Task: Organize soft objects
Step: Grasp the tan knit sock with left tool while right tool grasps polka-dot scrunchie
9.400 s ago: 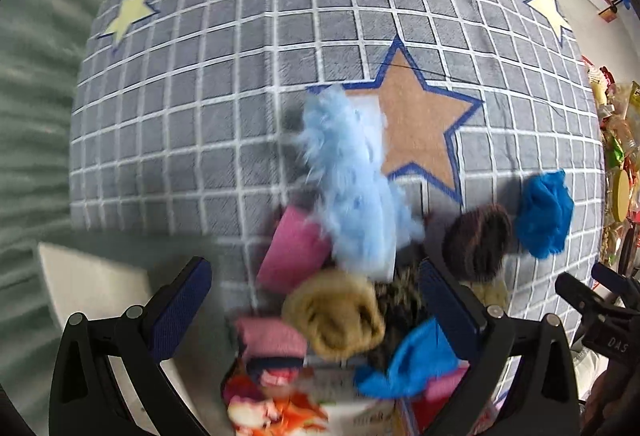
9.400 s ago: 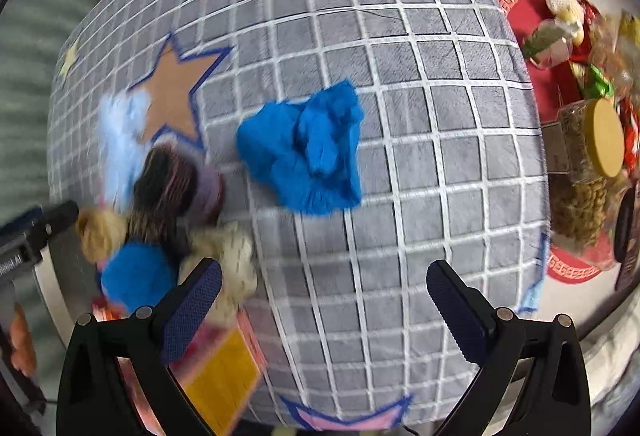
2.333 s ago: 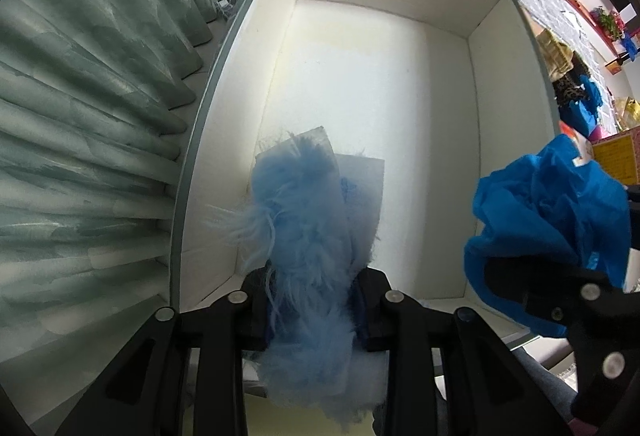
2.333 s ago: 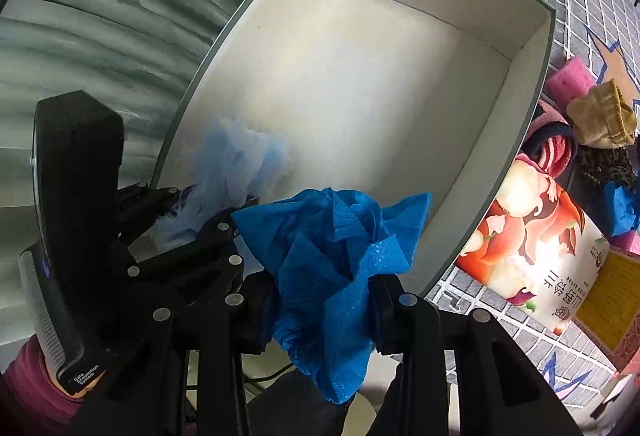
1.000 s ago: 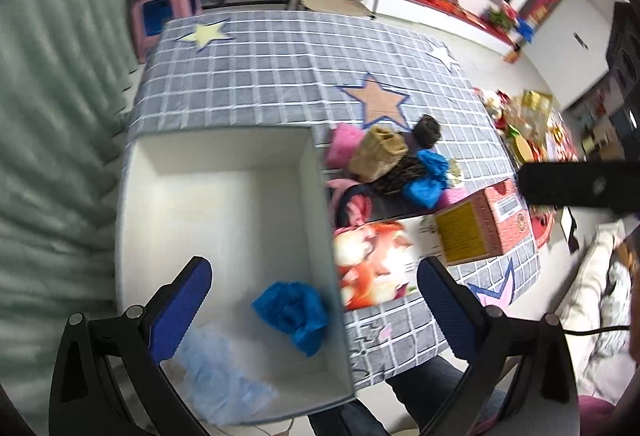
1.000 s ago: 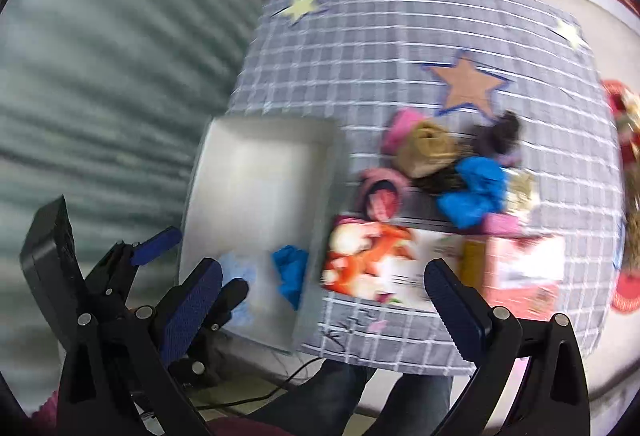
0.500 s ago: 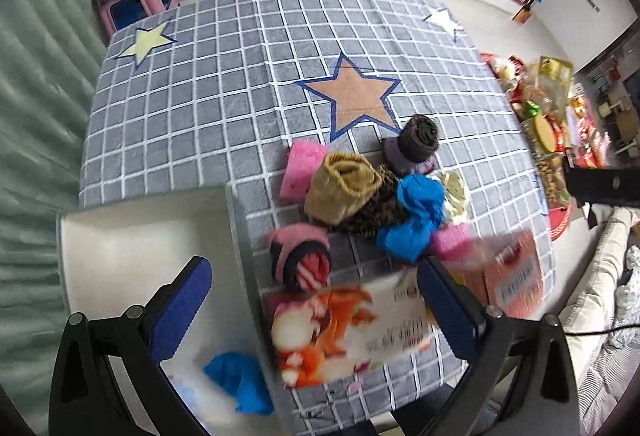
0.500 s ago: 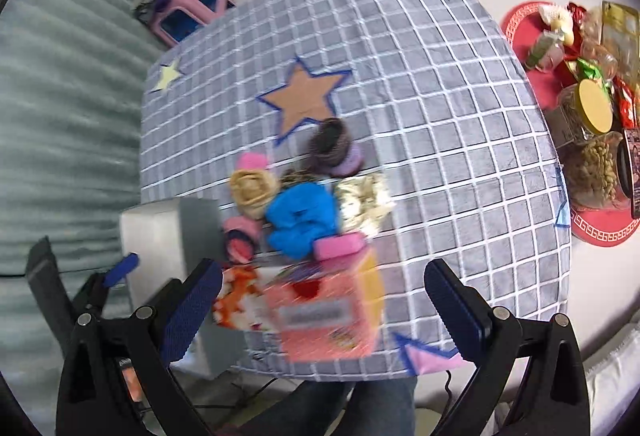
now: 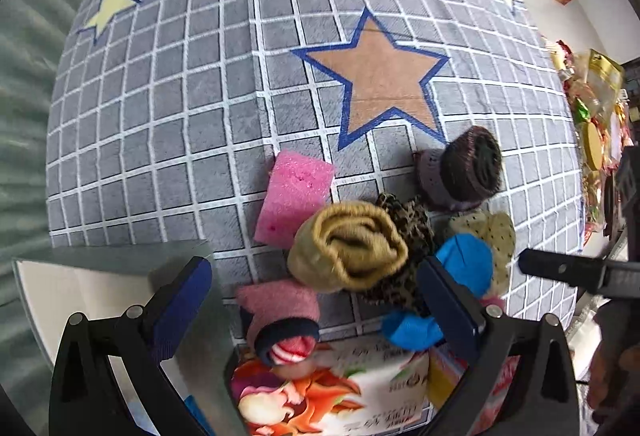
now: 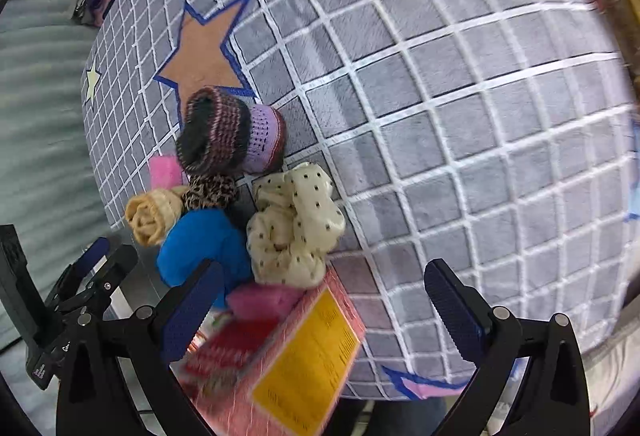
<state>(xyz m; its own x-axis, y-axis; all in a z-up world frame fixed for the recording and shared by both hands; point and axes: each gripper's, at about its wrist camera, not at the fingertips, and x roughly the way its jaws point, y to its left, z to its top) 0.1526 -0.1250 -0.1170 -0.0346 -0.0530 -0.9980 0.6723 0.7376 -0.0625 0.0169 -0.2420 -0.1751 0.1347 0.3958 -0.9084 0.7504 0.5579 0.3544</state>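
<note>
- Both grippers have come away from the white box and dropped closer over the pile of soft things since the earlier frames; the fluffy light-blue piece and the crumpled blue cloth they carried are no longer between their fingers
- The left gripper [image 9: 316, 300] stands wide open with nothing held; its fingers touch nothing
- Between its fingers, just ahead, lies a tan rolled cloth [image 9: 348, 244]; beyond that, slightly to the gripper's left, a pink sponge [image 9: 294, 203]; nearer, a pink rolled sock [image 9: 280, 316] with a dark cuff
- By its right finger sit a leopard-print scrunchie [image 9: 408, 224] and a blue soft piece [image 9: 464, 264]; further ahead on the right, a dark knitted roll [image 9: 468, 163]
- The white box [image 9: 60, 276] shows its corner behind the left finger; a printed packet [image 9: 340, 392] lies close under the gripper
- The right gripper [image 10: 320, 300] is likewise spread wide and empty
- Ahead of it, toward its left finger, sits a cream dotted scrunchie [image 10: 294, 224], touching the blue soft piece; a pink carton [image 10: 304, 364] with a yellow label lies directly beneath
- All rests on a grey checked tablecloth [image 10: 460, 115]
</note>
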